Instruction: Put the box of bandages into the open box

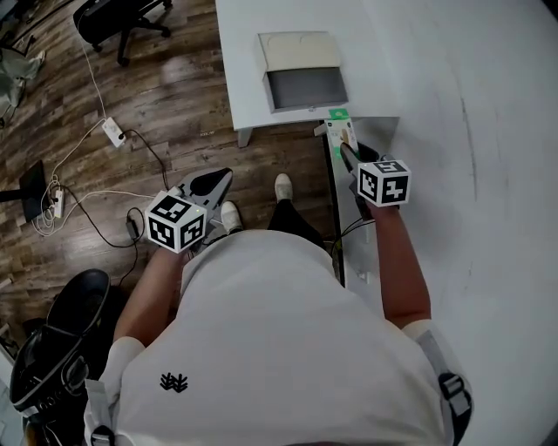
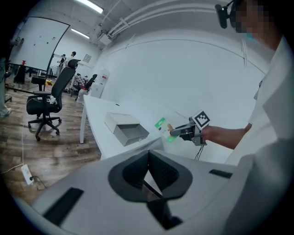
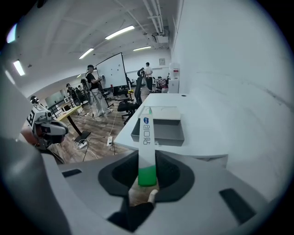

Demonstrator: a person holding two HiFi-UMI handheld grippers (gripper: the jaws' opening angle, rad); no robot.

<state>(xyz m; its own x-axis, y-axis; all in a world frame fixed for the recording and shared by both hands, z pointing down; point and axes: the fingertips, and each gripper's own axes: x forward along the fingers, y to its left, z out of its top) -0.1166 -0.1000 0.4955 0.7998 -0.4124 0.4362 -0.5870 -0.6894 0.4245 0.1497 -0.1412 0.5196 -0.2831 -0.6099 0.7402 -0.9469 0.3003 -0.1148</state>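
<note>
- Head view, white wall (image 3: 220, 69): fills the right side of the frame, and the right of the right gripper view too.
- Wooden floor (image 1: 131, 87): covers the left half, with cables trailing across it.
- White table (image 1: 248, 78): upper centre, butted against the wall.
- Person's white shirt (image 1: 288, 348): bottom centre, with a bare forearm running up to each gripper.
- Black office chair (image 1: 122, 22): upper left corner, on the floor well apart from the table.
- Open box (image 1: 301, 74): sits on the table at top centre, grey inside, with its pale lid folded back toward the top edge.
- Left gripper (image 1: 209, 183): left of centre over the floor, off the table. Its own view shows the jaws (image 2: 148, 172) clenched together with nothing between them.
- Right gripper (image 1: 349, 155): right of centre, at the table's lower edge, clamped on the box of bandages (image 1: 340, 135).
- Box of bandages: white with a green end (image 3: 147, 151). It stands edge-on between the pads, just below the open box and outside it.
- White power strip (image 1: 113, 131): on the floor, upper left.
</note>
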